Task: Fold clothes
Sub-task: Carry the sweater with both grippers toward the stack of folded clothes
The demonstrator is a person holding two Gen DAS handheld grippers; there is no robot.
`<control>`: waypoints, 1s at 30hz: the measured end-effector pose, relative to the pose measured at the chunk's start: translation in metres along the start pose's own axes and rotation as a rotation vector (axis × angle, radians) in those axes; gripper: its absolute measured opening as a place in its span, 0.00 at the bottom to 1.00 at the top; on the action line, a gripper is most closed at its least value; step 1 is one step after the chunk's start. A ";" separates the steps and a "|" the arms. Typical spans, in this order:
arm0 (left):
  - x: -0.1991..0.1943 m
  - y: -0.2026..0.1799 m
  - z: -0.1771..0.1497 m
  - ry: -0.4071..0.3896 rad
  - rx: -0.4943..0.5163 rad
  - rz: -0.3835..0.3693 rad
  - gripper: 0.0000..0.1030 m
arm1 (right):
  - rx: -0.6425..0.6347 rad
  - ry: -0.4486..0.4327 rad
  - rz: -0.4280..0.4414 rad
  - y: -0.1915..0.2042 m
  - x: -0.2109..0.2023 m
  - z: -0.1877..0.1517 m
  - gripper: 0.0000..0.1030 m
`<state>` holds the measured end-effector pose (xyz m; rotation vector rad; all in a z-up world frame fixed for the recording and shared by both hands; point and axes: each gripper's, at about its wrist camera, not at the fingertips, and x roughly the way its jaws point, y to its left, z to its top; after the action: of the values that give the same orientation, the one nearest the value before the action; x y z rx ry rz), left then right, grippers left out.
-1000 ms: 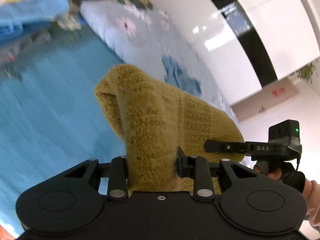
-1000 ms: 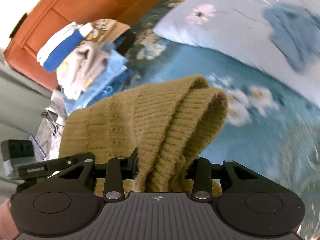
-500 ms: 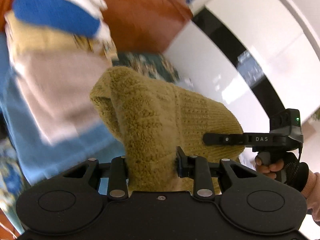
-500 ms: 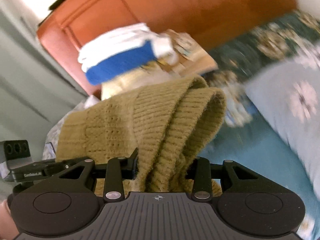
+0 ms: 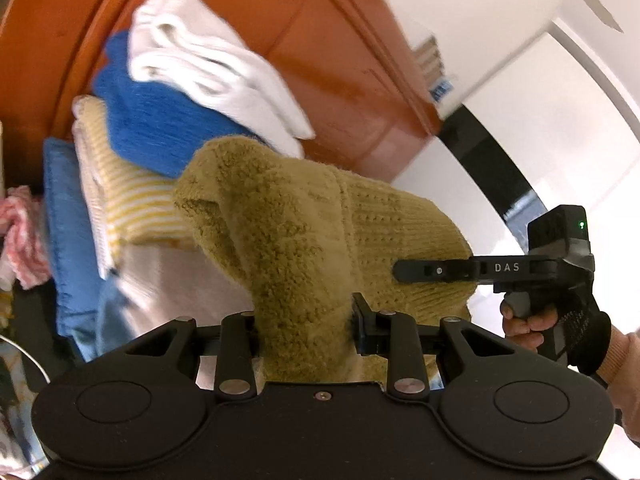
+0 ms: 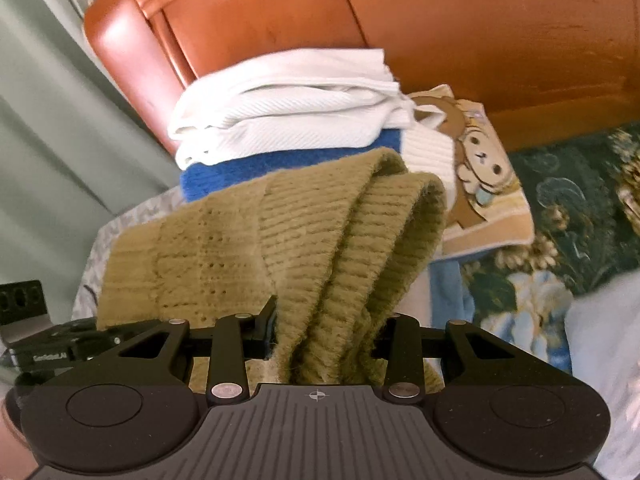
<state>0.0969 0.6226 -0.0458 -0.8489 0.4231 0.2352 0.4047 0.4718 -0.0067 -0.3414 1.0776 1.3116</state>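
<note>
The olive knit sweater (image 5: 304, 240) hung folded between both tools — left tool (image 5: 306, 332) and right tool (image 6: 328, 336) each pinching it — just before a stack of folded clothes (image 6: 288, 120) against the wooden headboard (image 6: 480, 40).

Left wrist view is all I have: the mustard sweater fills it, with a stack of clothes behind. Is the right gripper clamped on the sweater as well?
Observer: Yes. In the right wrist view the right gripper is shut on a bunched, ribbed fold of the mustard sweater.
Operator: Anything in the stack I can't see from here?
Observer: A cartoon bear print garment lies under the white garment and the blue garment, sticking out to the right.
Operator: What's right of the stack?
Observer: A dark green floral bedspread below the orange wooden headboard.
Operator: And my left gripper?
Observer: The left gripper is shut on the sweater's fuzzy end.
</note>
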 end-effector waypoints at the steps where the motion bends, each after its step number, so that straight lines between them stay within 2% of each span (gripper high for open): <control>1: 0.007 0.006 0.002 -0.001 -0.012 0.009 0.28 | -0.003 0.012 0.001 -0.001 0.009 0.006 0.33; 6: 0.040 0.034 0.008 -0.002 -0.081 0.048 0.29 | 0.013 0.082 -0.014 -0.020 0.045 0.020 0.35; 11: 0.056 0.065 -0.006 -0.004 -0.154 0.064 0.31 | 0.052 0.127 -0.005 -0.046 0.070 0.018 0.42; 14: 0.059 0.073 -0.014 0.002 -0.157 0.070 0.34 | 0.074 0.134 0.013 -0.060 0.080 0.014 0.45; 22: 0.085 0.080 -0.016 0.026 -0.161 0.092 0.41 | 0.129 0.123 0.021 -0.080 0.089 0.003 0.52; 27: 0.082 0.076 -0.014 0.022 -0.165 0.102 0.40 | 0.118 0.108 0.030 -0.077 0.082 0.002 0.54; 30: 0.077 0.072 -0.010 0.022 -0.158 0.113 0.48 | 0.086 0.082 0.018 -0.070 0.070 0.002 0.57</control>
<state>0.1362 0.6636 -0.1352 -0.9842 0.4782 0.3680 0.4597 0.4960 -0.0855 -0.3239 1.2043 1.2722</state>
